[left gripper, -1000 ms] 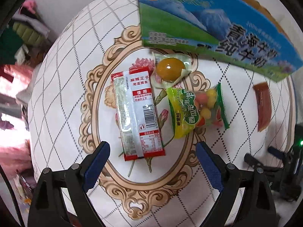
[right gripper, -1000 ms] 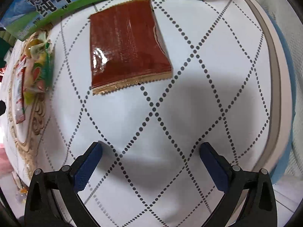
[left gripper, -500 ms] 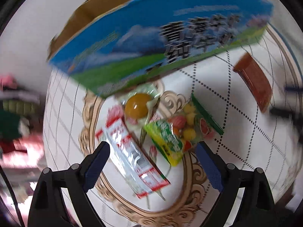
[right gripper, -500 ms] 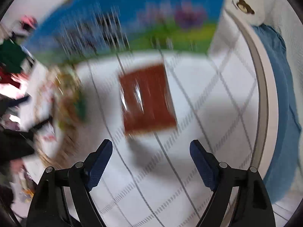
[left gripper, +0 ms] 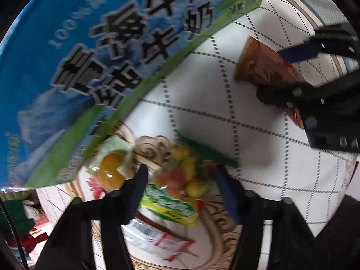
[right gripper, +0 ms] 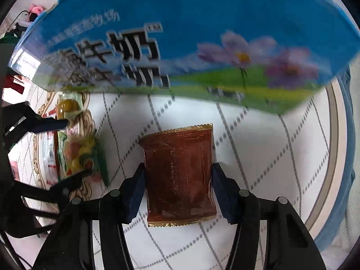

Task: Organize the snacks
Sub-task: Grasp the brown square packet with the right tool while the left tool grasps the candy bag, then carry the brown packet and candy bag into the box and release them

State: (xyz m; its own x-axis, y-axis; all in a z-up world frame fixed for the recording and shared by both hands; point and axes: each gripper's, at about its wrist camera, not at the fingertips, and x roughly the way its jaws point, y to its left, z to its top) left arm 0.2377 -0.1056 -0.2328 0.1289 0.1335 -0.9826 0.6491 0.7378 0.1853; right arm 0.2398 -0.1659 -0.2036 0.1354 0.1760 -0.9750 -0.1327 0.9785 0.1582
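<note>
Left gripper (left gripper: 182, 193) fingers (left gripper: 137, 186) straddle candy bag (left gripper: 180, 186)

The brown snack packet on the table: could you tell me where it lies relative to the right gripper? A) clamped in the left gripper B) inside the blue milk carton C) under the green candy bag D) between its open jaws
D: in the right wrist view the brown snack packet lies flat on the table between the jaws of the right gripper, which stand open on either side of it.

The blurred milk carton (left gripper: 94, 72) hides part of the egg pouch (left gripper: 112, 168).
</note>
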